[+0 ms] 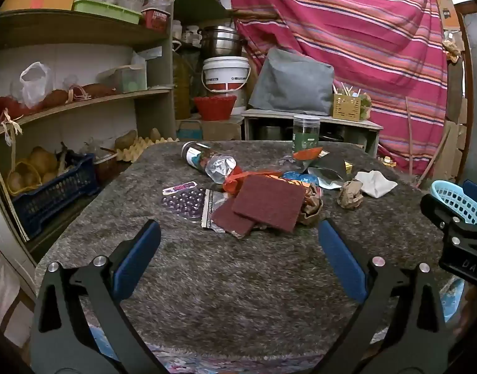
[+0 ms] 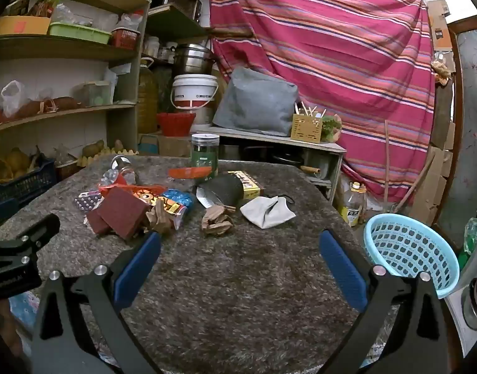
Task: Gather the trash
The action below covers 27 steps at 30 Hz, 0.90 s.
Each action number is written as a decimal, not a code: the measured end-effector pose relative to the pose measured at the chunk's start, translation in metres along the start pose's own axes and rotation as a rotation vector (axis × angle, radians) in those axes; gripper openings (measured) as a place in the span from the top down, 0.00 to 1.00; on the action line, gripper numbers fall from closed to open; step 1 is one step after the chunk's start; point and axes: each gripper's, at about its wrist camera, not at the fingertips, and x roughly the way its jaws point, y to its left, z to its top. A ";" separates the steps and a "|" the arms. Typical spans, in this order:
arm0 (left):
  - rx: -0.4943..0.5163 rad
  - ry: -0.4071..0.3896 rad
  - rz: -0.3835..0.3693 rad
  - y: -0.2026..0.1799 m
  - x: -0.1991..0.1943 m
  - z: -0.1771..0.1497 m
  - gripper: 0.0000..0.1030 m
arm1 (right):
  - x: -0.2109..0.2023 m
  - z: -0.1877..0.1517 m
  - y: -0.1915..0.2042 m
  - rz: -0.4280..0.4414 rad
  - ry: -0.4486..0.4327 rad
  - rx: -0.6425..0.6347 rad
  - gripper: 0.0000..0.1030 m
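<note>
A heap of trash lies on the grey shaggy tabletop point(image 1: 226, 280): two maroon scouring pads point(image 1: 268, 205) point(image 2: 121, 212), snack wrappers point(image 2: 163, 201), a crumpled brown paper ball point(image 1: 350, 194) point(image 2: 216, 219), a white mask point(image 1: 375, 182) point(image 2: 266, 207), a fallen clear bottle point(image 1: 207, 160) and a green jar point(image 1: 305, 134) point(image 2: 205, 154) standing upright. A light blue basket point(image 2: 413, 249) point(image 1: 460, 202) sits at the table's right edge. My left gripper point(image 1: 238, 240) hovers open just short of the pads. My right gripper point(image 2: 240, 249) hovers open before the paper ball and mask. Nothing is between either pair of fingers.
Wooden shelves point(image 1: 82, 99) with bags, crates and egg trays stand at the left. Behind the table are a white bucket point(image 1: 226, 73), a grey cushion point(image 1: 293, 82), a low shelf and a striped pink cloth point(image 1: 347, 31). A yellow box point(image 2: 248, 184) lies among the trash.
</note>
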 end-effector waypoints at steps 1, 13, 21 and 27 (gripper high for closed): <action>-0.002 -0.005 0.000 0.000 0.000 0.000 0.05 | 0.000 0.000 0.000 0.000 0.000 -0.001 0.04; 0.005 -0.005 0.005 0.000 0.000 0.000 0.05 | 0.002 -0.001 0.001 -0.002 -0.005 -0.008 0.04; 0.005 -0.006 0.007 0.006 0.004 -0.002 0.05 | 0.000 0.000 0.002 -0.005 -0.009 -0.011 0.04; 0.005 -0.007 0.007 0.006 0.004 -0.002 0.05 | 0.000 -0.002 0.003 -0.005 -0.011 -0.011 0.04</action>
